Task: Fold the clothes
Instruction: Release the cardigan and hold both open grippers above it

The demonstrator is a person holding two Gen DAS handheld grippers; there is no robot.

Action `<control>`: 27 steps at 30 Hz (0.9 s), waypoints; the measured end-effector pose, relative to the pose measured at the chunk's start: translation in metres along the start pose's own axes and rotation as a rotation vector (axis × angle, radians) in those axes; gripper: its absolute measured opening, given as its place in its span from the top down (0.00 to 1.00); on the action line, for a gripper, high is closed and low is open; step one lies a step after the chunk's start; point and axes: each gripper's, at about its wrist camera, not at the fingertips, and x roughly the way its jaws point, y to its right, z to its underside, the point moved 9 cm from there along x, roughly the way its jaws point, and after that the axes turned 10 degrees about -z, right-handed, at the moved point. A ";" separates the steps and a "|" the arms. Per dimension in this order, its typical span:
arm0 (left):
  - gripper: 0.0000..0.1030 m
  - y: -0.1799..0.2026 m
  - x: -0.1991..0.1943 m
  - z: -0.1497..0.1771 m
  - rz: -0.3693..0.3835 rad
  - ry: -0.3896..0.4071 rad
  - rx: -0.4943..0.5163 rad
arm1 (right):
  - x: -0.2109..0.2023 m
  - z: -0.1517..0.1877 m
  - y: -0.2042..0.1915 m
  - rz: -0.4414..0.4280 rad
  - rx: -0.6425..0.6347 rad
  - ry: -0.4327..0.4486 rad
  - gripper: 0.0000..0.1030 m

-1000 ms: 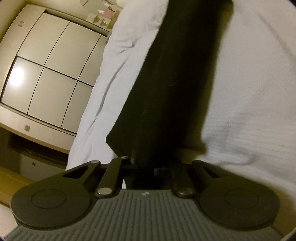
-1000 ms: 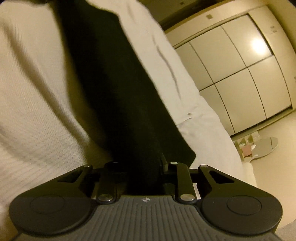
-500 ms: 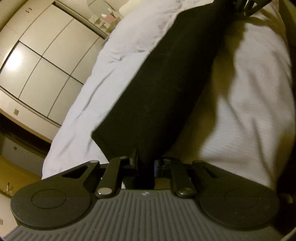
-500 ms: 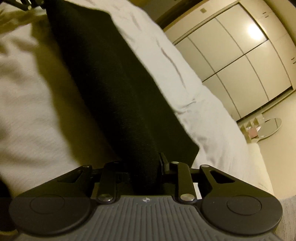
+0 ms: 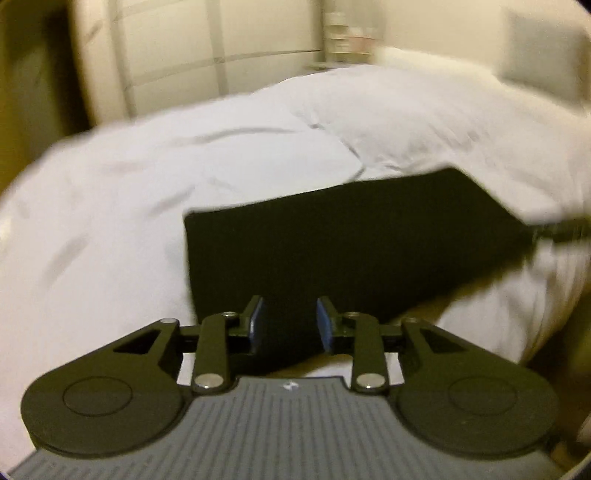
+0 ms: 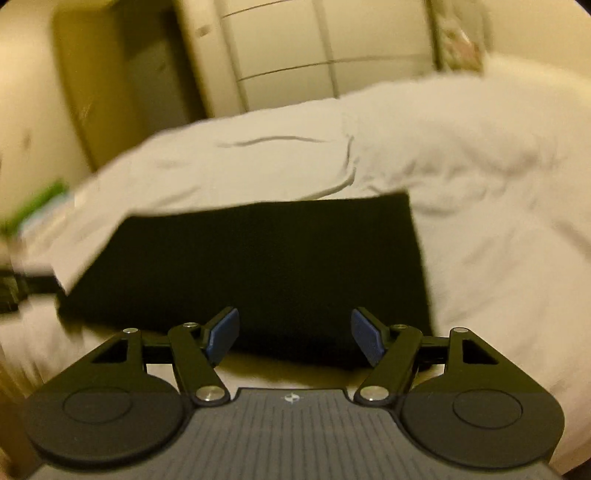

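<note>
A black garment (image 5: 351, 243) lies flat as a folded rectangle on the white bed (image 5: 147, 206). It also shows in the right wrist view (image 6: 266, 266). My left gripper (image 5: 290, 325) is open, its blue pads on either side of the garment's near edge without gripping it. My right gripper (image 6: 293, 338) is open wide, just above the garment's near edge. The other gripper shows blurred at the right edge of the left wrist view (image 5: 565, 230).
The white duvet (image 6: 461, 147) is rumpled behind the garment. Cream wardrobe doors (image 5: 221, 48) stand beyond the bed. A blurred green item (image 6: 33, 206) sits at the left edge. A shelf with small items (image 5: 347, 33) stands at the back.
Both grippers held the black garment hanging taut between them; now both have opened and let it go, and it lies flat on the bed. Both views have swung level.
</note>
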 end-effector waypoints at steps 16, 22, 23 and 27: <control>0.52 0.019 0.005 0.032 -0.291 -0.244 -0.106 | -0.030 0.030 0.016 0.236 0.092 -0.029 0.08; 0.39 0.034 -0.027 0.037 -0.288 -0.227 -0.088 | -0.046 0.036 -0.010 0.204 0.115 -0.044 0.02; 0.38 0.034 -0.029 0.036 -0.286 -0.221 -0.089 | -0.048 0.038 -0.014 0.204 0.116 -0.050 0.02; 0.37 0.036 -0.038 0.032 -0.290 -0.200 -0.093 | -0.050 0.040 -0.020 0.226 0.107 -0.062 0.02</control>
